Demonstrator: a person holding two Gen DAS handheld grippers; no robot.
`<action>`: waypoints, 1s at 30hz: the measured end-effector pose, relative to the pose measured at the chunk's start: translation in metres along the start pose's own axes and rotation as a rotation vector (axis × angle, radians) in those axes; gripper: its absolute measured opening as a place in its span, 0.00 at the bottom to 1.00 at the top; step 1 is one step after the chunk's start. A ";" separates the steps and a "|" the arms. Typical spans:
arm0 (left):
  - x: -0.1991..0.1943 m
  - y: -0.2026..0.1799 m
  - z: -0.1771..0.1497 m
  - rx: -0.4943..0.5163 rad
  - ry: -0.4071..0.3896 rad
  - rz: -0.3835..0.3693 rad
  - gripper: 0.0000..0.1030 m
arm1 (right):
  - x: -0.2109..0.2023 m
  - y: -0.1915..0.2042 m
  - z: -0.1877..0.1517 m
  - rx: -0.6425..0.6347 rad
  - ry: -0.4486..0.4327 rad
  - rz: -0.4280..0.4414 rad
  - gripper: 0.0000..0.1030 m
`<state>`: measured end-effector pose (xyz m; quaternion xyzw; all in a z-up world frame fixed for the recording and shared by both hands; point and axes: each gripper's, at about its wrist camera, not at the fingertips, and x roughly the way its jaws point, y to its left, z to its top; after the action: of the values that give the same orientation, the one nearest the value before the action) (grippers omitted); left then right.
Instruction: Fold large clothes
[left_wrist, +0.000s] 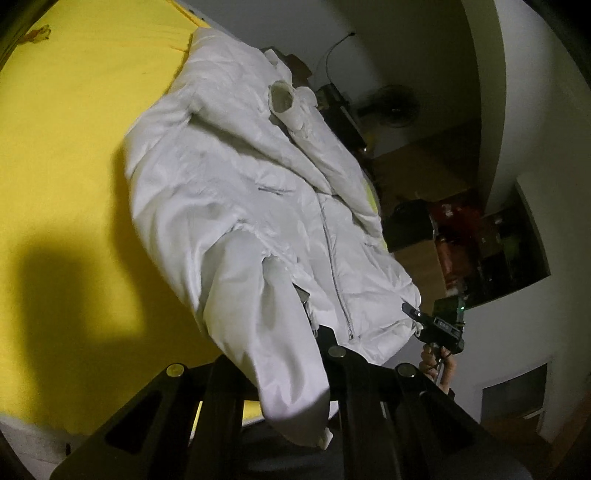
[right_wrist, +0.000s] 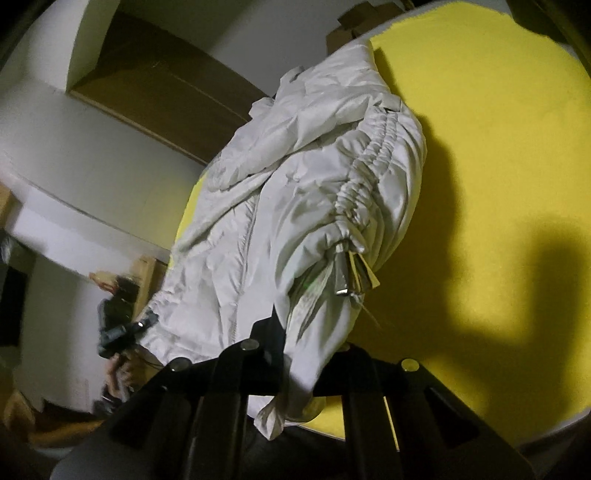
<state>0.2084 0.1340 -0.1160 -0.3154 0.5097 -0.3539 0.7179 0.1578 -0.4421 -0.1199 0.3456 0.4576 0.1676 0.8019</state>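
A white puffer jacket (left_wrist: 236, 192) lies front up on a yellow bed sheet (left_wrist: 74, 129), its zipper (left_wrist: 332, 258) running toward me. My left gripper (left_wrist: 314, 326) is shut on the near hem, and a sleeve drapes over its fingers and hides the tips. In the left wrist view my right gripper (left_wrist: 412, 309) pinches the hem's other corner. From the right wrist, the jacket (right_wrist: 295, 177) hangs over my right gripper (right_wrist: 275, 325), which is shut on the cloth, with drawstring toggles (right_wrist: 347, 280) dangling beside it. The left gripper (right_wrist: 146, 324) holds the far hem corner.
The yellow sheet (right_wrist: 498, 129) spreads wide beside the jacket, crossed by dark shadows. A fan (left_wrist: 395, 105) and a cluttered shelf (left_wrist: 491, 251) stand beyond the bed's edge. A cardboard box (right_wrist: 354, 26) sits past the far end. A hand (left_wrist: 436, 365) holds the right gripper.
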 end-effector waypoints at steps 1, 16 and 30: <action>0.000 0.003 0.004 -0.019 0.000 -0.009 0.07 | 0.000 0.002 0.004 0.000 -0.002 0.009 0.08; 0.026 0.052 -0.010 -0.215 0.055 0.003 0.12 | 0.009 -0.016 -0.007 0.083 0.038 0.006 0.08; -0.008 -0.018 -0.019 0.070 -0.064 0.050 0.00 | -0.013 -0.001 -0.019 0.032 -0.044 0.135 0.05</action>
<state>0.1845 0.1291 -0.1022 -0.2882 0.4816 -0.3433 0.7531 0.1352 -0.4428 -0.1190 0.3921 0.4179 0.2064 0.7931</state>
